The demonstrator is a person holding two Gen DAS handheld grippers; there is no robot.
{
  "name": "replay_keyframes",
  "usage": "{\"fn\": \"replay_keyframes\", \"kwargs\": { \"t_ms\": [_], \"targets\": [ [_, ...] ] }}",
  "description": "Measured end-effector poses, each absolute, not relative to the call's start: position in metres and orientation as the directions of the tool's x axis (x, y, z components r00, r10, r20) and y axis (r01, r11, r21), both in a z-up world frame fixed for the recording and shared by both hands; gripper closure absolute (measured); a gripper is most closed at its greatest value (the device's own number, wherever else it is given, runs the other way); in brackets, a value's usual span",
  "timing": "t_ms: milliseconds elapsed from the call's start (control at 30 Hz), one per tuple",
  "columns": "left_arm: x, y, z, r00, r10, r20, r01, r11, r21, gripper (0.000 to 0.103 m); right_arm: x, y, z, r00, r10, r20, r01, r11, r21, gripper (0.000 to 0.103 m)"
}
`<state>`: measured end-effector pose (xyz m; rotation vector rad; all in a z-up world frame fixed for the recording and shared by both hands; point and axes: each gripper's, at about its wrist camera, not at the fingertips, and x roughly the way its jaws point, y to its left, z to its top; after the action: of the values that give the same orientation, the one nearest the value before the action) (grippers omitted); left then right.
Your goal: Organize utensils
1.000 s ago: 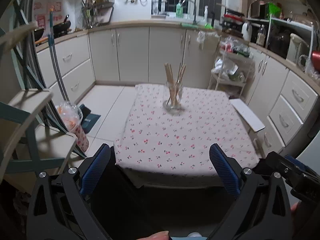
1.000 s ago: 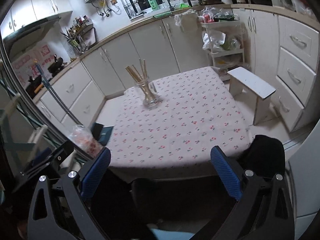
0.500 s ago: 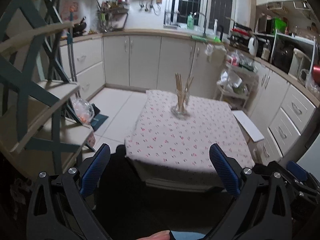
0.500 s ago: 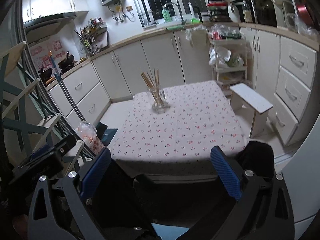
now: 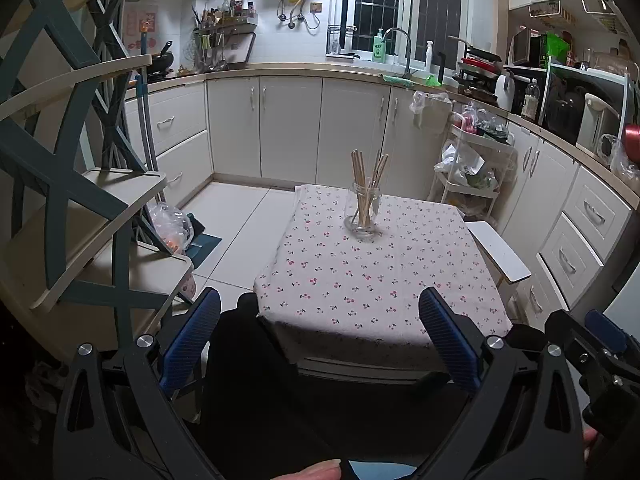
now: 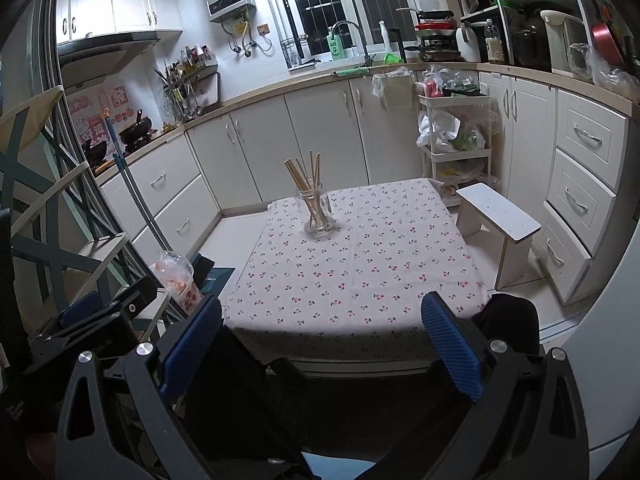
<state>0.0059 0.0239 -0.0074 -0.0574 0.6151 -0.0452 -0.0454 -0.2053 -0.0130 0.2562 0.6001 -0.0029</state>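
A clear glass jar (image 5: pixel 363 216) holding several wooden chopsticks (image 5: pixel 366 184) stands upright toward the far end of a low table with a cherry-print cloth (image 5: pixel 376 280). The jar also shows in the right wrist view (image 6: pixel 319 216), with its chopsticks (image 6: pixel 308 180) on the same cloth (image 6: pixel 360 272). My left gripper (image 5: pixel 320 340) is open and empty, held back from the table's near edge. My right gripper (image 6: pixel 322 344) is open and empty, also back from the near edge.
A teal and cream shelf rack (image 5: pixel 80 208) stands on the left. A small white stool (image 6: pixel 498 216) sits to the right of the table. White cabinets (image 5: pixel 288 128) line the walls. A trolley with bags (image 5: pixel 468 168) stands behind the table. A plastic bag (image 5: pixel 172 224) lies on the floor.
Both grippers have pulled back and up from the table, so the table and jar look smaller and farther. Both stay open and empty.
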Motion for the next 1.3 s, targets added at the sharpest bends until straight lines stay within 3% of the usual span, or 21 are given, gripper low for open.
{"fn": "replay_keyframes", "kwargs": {
  "t_ms": [1300],
  "targets": [
    [-0.0022, 0.0198, -0.0073, 0.821, -0.034, -0.57, 0.023, 0.999, -0.027, 0.008, -0.0514, -0.2008, -0.007, 0.83, 0.08, -0.552, 0.06, 0.971, 0.231, 0.007]
  ]
}}
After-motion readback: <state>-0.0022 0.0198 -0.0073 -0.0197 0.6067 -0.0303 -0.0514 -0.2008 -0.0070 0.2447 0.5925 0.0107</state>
